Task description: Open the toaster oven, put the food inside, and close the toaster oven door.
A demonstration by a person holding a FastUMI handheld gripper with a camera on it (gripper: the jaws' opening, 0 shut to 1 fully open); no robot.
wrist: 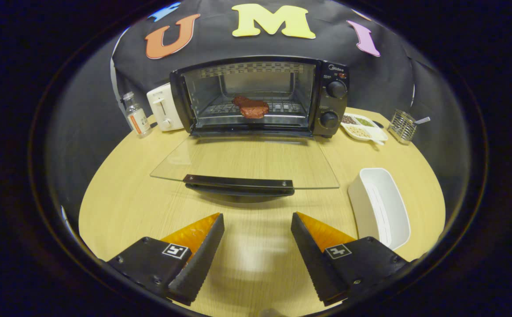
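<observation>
The black toaster oven [331, 103] stands at the back of the round wooden table [128, 198]. Its glass door [247, 163] lies folded down flat toward me, with the black handle [238, 181] on its near edge. A reddish-brown piece of food [250, 107] rests on the wire rack inside the oven. My gripper [258, 218] hovers over the table just short of the door handle. Its fingers are open, spread wide, with nothing between them.
A white rectangular container [381, 207] sits to the right of my fingers. Beside the oven on the left are a white toaster [164, 108] and a small glass bottle [136, 115]. On the right are a divided dish of seasonings [363, 127] and a wire holder [403, 126].
</observation>
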